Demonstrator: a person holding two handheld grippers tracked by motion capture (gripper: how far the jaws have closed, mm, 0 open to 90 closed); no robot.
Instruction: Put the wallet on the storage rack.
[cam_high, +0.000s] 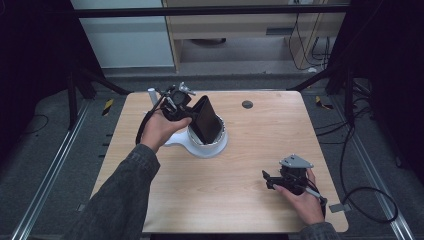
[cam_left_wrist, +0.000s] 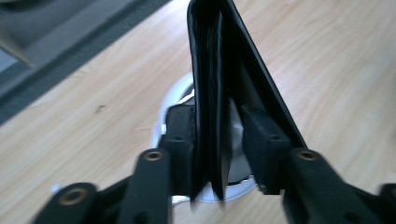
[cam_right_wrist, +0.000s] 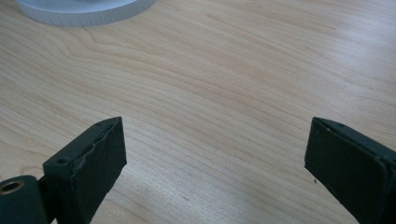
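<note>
Standing on edge in the white holder (cam_high: 212, 145) at the counter's (cam_high: 260, 165) far left, the black wallet (cam_high: 206, 120) appears already placed; release and withdrawal are judged left. Its long axis is tilted, top toward the far left. The left gripper (cam_left_wrist: 217, 140) jaws straddle it, the right pad apart. The right gripper (cam_high: 272, 181) is held wide, empty, near the front edge.
</note>
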